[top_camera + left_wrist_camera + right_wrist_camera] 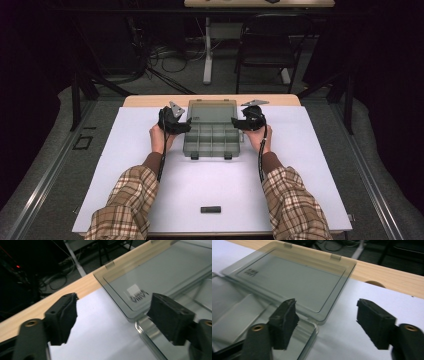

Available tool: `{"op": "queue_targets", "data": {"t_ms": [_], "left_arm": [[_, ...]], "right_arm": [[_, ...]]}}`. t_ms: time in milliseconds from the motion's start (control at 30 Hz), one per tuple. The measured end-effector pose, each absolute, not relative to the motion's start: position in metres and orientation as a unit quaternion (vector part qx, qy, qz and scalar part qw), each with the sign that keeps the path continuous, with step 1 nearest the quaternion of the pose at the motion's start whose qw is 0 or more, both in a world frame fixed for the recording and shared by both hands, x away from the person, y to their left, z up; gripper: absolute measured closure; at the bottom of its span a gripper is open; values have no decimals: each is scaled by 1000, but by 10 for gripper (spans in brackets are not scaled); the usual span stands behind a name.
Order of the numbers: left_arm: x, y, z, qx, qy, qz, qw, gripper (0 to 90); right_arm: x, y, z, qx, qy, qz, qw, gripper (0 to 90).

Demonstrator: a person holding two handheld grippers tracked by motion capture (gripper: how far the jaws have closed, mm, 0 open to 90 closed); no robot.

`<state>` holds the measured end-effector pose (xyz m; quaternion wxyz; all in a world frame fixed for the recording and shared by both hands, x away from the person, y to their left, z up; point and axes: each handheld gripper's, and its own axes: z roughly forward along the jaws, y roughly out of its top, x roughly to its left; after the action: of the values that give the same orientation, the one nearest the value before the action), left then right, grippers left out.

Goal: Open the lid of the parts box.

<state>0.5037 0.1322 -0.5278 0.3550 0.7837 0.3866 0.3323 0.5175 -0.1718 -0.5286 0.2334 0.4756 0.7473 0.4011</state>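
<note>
Box (212,134) w/ lid (211,111) open sits btwn both grippers. Left gripper (186,123) released, jaws apart at lid corner; right gripper (236,122) released too.

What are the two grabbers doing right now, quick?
Left gripper: open, holding nothing, beside the clear box.
Right gripper: open, holding nothing, at the box's other side.

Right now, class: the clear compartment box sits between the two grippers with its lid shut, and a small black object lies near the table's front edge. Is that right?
Not quite. The box's lid is open, folded back flat toward the table's far edge, as the high view shows; the compartments lie uncovered. The rest holds: the clear compartment box sits between the left gripper and right gripper, and the small black object lies near the front edge.
</note>
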Motion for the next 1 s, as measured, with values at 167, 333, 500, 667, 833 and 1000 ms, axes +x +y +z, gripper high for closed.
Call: {"op": "queue_targets", "data": {"t_ms": [167, 333, 500, 667, 833, 1000], "left_arm": [[494, 140, -523, 795, 379, 300, 366, 151], [478, 146, -519, 807, 363, 276, 374, 97], [459, 151, -516, 818, 345, 268, 375, 62], [440, 156, -515, 826, 328, 269, 371, 39], [421, 163, -516, 826, 320, 263, 382, 18], [404, 171, -523, 826, 322, 251, 390, 1]], "right_arm": [[506, -175, -521, 451, 762, 416, 207, 168], [489, -178, -516, 419, 778, 428, 190, 112], [472, -180, -513, 398, 785, 440, 175, 67], [456, -182, -512, 382, 791, 449, 166, 43], [440, -181, -511, 366, 802, 447, 155, 28], [425, -179, -510, 350, 807, 452, 150, 20]]}}
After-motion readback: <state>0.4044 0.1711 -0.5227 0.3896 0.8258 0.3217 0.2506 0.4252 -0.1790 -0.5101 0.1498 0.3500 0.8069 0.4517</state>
